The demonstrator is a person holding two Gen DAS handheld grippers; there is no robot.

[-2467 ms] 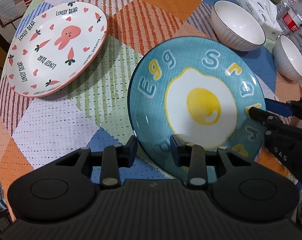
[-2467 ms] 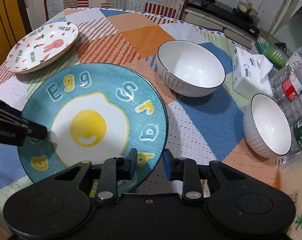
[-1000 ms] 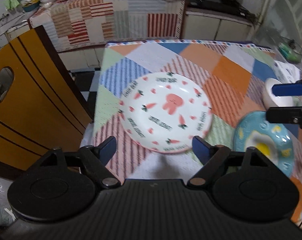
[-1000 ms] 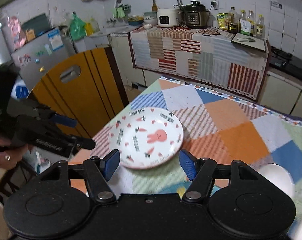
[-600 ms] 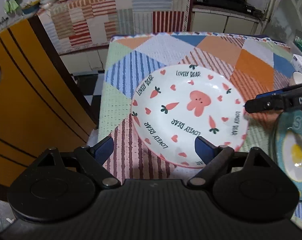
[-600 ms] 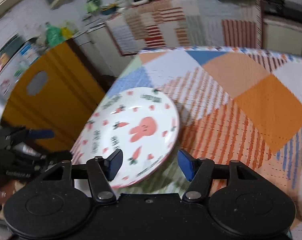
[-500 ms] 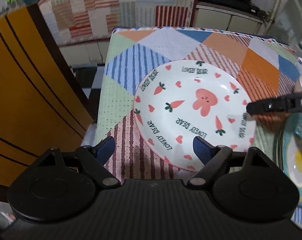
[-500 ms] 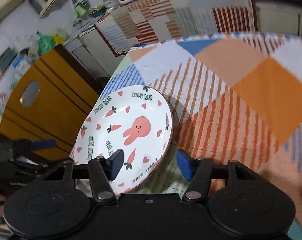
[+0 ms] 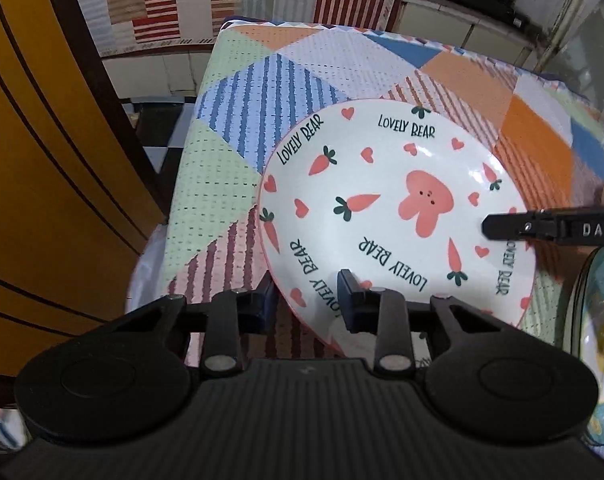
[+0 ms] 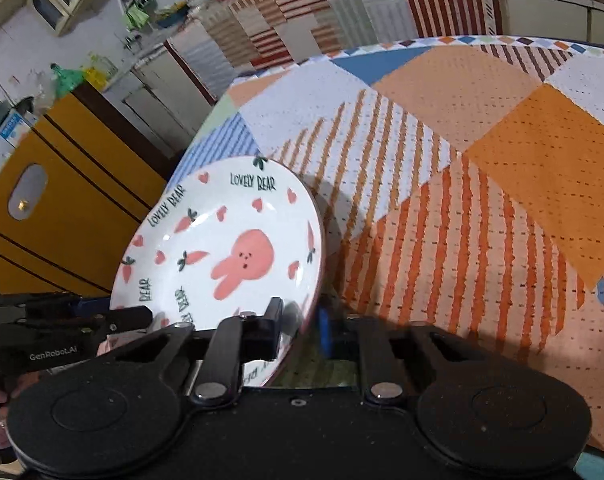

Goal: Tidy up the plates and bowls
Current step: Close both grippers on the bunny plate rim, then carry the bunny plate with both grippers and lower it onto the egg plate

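A white plate (image 9: 394, 208) with a pink rabbit, carrots and "LOVELY BEAR" lettering is near the table's left end, tilted and held by both grippers. My left gripper (image 9: 308, 300) is shut on its near rim, one finger under and one on top. My right gripper (image 10: 299, 330) is shut on the plate's (image 10: 229, 248) right rim; it shows in the left wrist view (image 9: 502, 226) as a dark finger over the plate. The blue egg plate (image 9: 598, 340) lies at the right edge of the left wrist view.
The table has a patchwork cloth (image 10: 482, 184). A yellow cabinet door (image 9: 41, 184) stands close to the table's left end. A counter with a striped cloth (image 10: 322, 16) is behind the table. The left gripper (image 10: 81, 328) shows at lower left in the right wrist view.
Both grippers were open around the rabbit plate half a second ago. Now both have closed on its rim and the plate is tilted up off the cloth.
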